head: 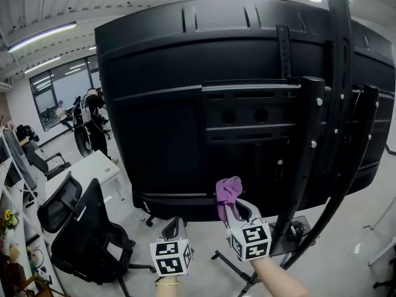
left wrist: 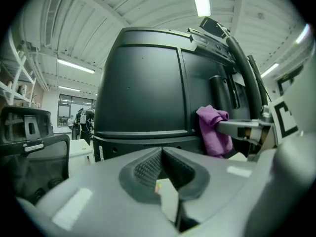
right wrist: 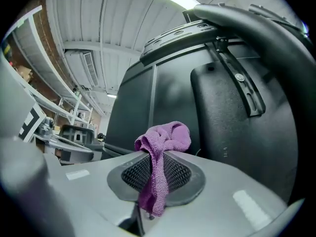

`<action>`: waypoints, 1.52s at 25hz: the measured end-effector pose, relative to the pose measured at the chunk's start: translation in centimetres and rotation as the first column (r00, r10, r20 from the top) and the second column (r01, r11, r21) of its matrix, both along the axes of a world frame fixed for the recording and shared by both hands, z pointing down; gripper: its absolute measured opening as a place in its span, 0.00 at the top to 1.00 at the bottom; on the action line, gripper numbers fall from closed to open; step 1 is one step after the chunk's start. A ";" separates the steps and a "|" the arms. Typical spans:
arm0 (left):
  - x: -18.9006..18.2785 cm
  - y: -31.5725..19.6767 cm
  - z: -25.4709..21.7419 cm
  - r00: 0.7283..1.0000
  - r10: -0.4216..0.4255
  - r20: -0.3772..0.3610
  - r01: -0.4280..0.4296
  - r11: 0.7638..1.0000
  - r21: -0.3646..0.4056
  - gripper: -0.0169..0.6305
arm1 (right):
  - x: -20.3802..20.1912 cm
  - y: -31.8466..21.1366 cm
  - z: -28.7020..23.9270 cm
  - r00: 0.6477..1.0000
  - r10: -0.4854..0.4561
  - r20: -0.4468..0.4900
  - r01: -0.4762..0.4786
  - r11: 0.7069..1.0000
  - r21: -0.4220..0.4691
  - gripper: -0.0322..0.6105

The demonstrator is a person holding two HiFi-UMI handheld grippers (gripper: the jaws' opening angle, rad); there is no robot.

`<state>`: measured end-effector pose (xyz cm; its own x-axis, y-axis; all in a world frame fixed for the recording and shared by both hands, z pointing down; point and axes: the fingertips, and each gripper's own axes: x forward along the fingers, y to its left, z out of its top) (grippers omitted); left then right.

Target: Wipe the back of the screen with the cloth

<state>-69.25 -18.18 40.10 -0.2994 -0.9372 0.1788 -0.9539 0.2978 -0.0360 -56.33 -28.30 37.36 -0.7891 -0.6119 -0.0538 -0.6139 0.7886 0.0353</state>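
Observation:
The large black back of the screen (head: 185, 79) fills the head view, held on a black stand (head: 309, 166). My right gripper (head: 230, 203) is shut on a purple cloth (head: 228, 190), and the bunched cloth (right wrist: 165, 137) sits close to the lower edge of the screen's back (right wrist: 163, 102); I cannot tell if it touches. My left gripper (head: 175, 228) is below the screen's bottom edge, shut with nothing between its jaws (left wrist: 162, 154). From the left gripper view the cloth (left wrist: 213, 130) hangs at the right beside the screen (left wrist: 143, 93).
Black office chairs (head: 80, 228) stand at lower left beside a white desk (head: 93, 169). A motorcycle (head: 86, 122) is parked near the far windows. The stand's slanted posts (head: 346, 104) and base (head: 291, 234) lie to the right of my grippers.

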 end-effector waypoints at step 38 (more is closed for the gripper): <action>-9.5 1.5 -6.1 0.999 -0.044 0.003 0.044 0.998 0.053 0.96 | -21.6 7.4 -11.8 0.700 -0.135 -0.701 0.496 0.799 0.341 0.86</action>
